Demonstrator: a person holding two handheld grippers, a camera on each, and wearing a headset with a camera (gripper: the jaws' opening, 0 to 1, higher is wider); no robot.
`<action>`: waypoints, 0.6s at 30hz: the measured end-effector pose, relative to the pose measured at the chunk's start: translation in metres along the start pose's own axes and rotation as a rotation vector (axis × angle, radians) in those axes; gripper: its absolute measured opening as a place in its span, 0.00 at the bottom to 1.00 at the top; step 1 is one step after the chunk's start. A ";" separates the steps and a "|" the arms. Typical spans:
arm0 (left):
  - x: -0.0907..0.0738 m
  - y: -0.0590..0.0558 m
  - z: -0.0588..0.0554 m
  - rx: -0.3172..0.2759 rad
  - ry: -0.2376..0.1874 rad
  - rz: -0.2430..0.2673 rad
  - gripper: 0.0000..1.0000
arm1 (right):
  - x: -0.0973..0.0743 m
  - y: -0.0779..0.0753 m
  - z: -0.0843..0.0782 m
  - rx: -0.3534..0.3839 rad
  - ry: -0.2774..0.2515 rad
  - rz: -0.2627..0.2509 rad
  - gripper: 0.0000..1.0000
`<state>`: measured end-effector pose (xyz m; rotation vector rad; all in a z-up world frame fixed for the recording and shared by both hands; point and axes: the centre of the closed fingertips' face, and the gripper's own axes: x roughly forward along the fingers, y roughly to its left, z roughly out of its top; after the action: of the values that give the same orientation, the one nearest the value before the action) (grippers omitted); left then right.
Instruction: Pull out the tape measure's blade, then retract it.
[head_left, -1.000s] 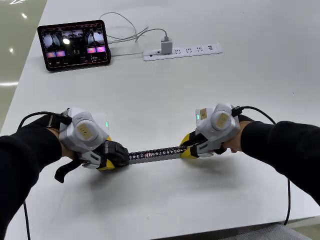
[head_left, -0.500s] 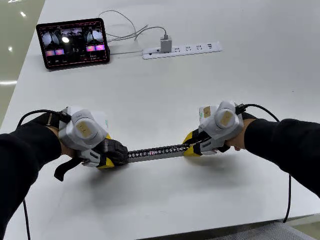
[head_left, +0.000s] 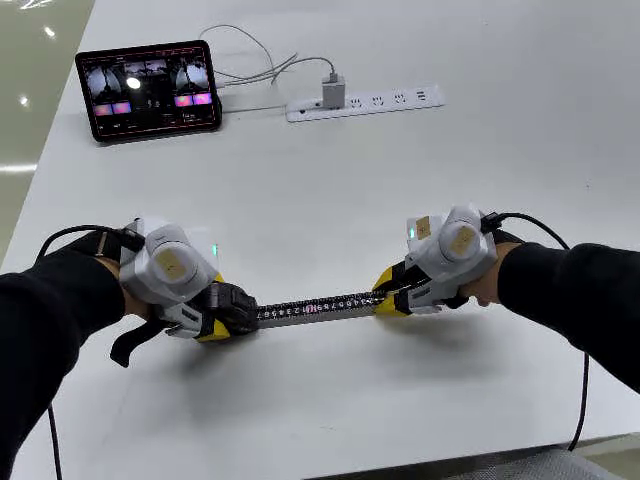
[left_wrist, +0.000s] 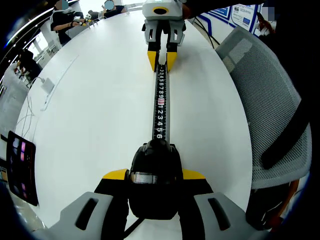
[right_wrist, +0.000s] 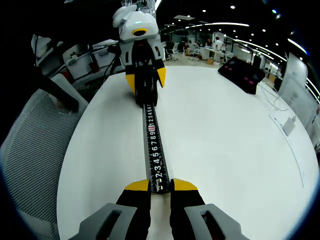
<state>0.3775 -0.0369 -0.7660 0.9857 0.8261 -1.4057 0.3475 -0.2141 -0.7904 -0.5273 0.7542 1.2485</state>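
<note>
one tablet shows from the head view; left tool clamps the tape measure, right tool its blade.

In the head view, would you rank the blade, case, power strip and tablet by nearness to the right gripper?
1. The blade, its tip in the right gripper.
2. The case, at the blade's left end.
3. The power strip, far ahead.
4. The tablet, far left.
</note>
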 end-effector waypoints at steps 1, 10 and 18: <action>0.000 0.000 0.000 0.000 -0.001 -0.001 0.32 | -0.001 0.000 -0.001 0.000 0.001 -0.001 0.10; 0.001 0.000 0.000 0.000 -0.001 0.000 0.32 | -0.006 -0.001 -0.007 0.010 0.005 -0.004 0.10; 0.001 0.000 -0.001 -0.001 -0.004 0.001 0.32 | -0.011 -0.001 -0.013 0.033 -0.003 -0.010 0.10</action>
<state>0.3778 -0.0367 -0.7677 0.9821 0.8233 -1.4060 0.3437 -0.2310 -0.7903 -0.5016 0.7674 1.2259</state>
